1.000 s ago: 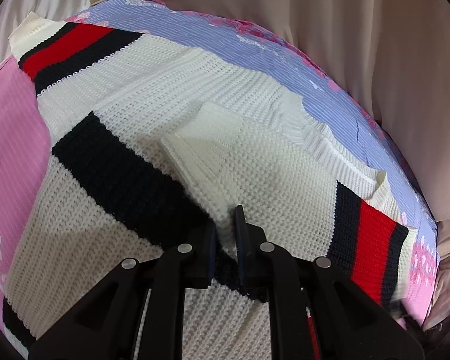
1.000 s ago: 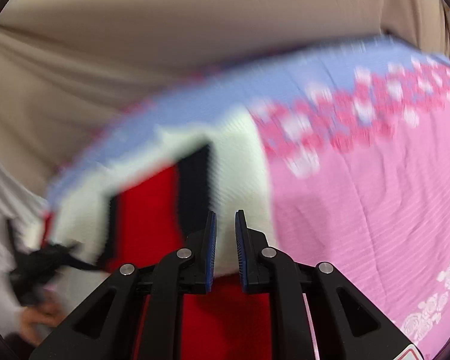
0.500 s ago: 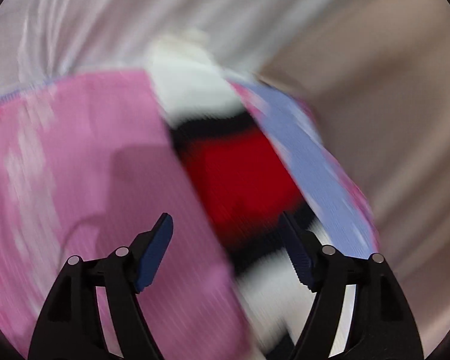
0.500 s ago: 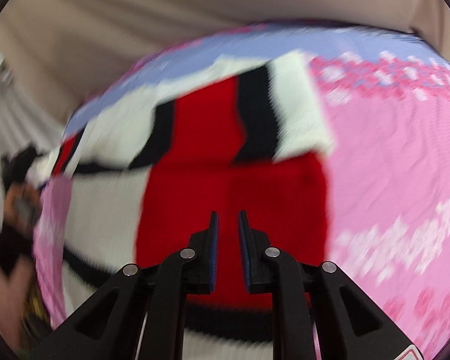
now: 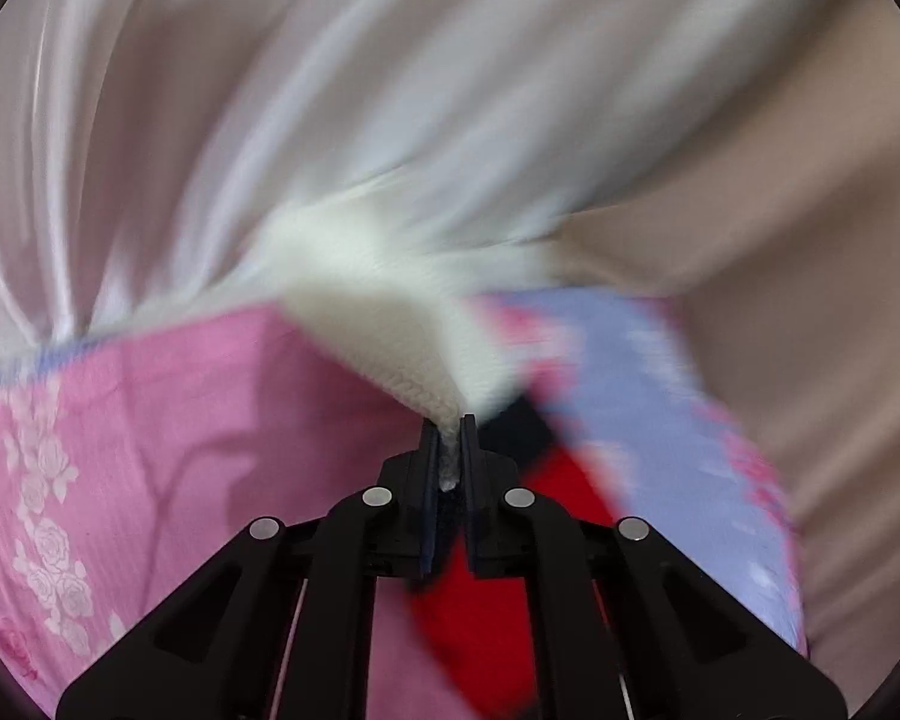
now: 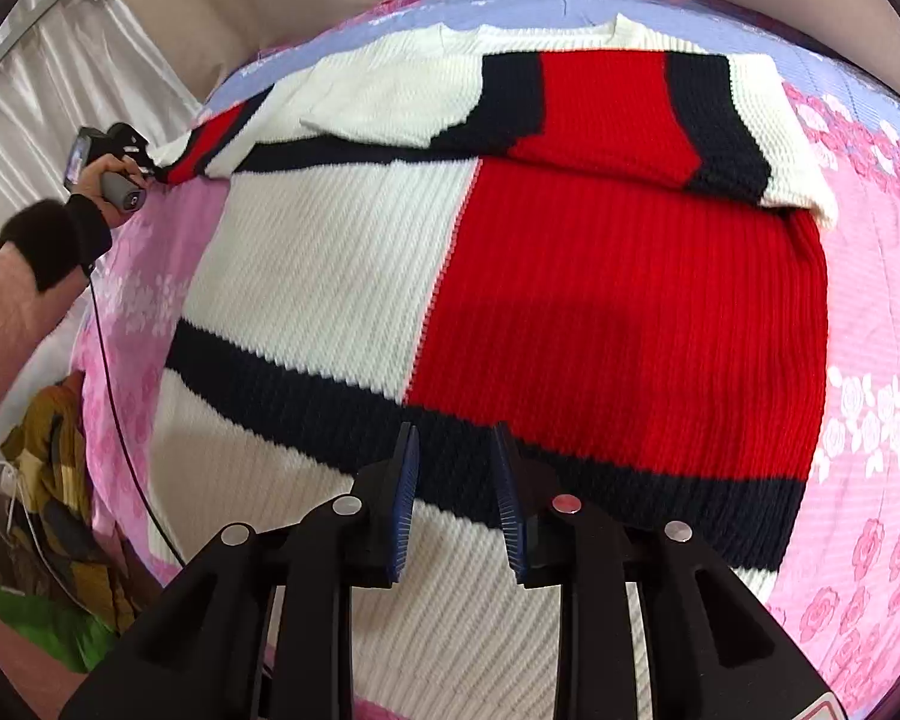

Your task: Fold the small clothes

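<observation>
Left claw (image 5: 448,429) is clamped on the white cuff of the sweater (image 6: 510,300), w/ that sleeve pulled out at upper left of the right wrist view. Right claw (image 6: 453,501) hovers released over the hem, lower centre. Sweater lies flat on the pink bedsheet (image 6: 870,360); one sleeve already folded across top. Prob. early-mid: second sleeve and body folds left.

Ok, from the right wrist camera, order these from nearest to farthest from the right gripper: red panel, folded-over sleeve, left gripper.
1. Red panel: just ahead of the right gripper, slightly right.
2. Folded-over sleeve: beyond it, across the sweater's far edge.
3. Left gripper: far left, at the sweater's corner.
</observation>
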